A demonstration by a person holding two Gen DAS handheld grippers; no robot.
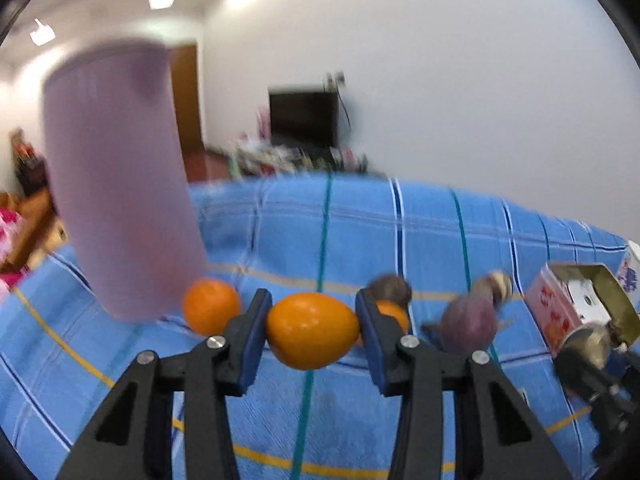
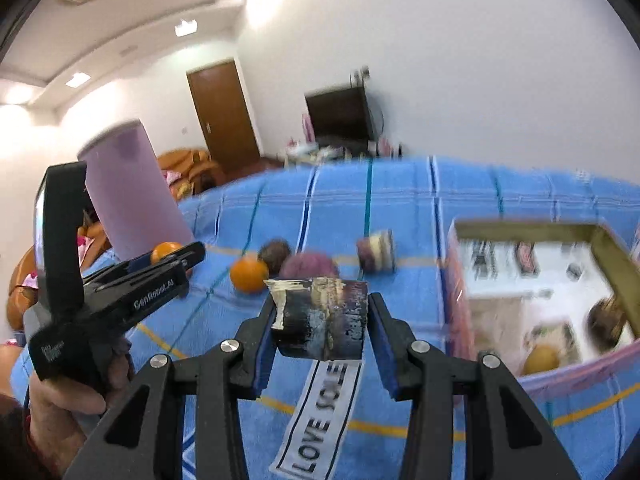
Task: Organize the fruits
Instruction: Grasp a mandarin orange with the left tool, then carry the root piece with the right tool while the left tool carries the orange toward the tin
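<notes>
Label (image 2: 320,412) "LOVE SCALE", perhaps; "GenRoboAI" gripper (image 2: 188,258).

Each gripper, left gripper (image 1: 312,330) and right gripper (image 2: 322,326), comprises black triangulated plastic arms with silver pivot screws and blue-padded fingers (image 2: 386,354); the left gripper's body bears white "GenRobot.AI" lettering.

Two close wrist views, shared blue cloth (image 1: 440,232).
</notes>
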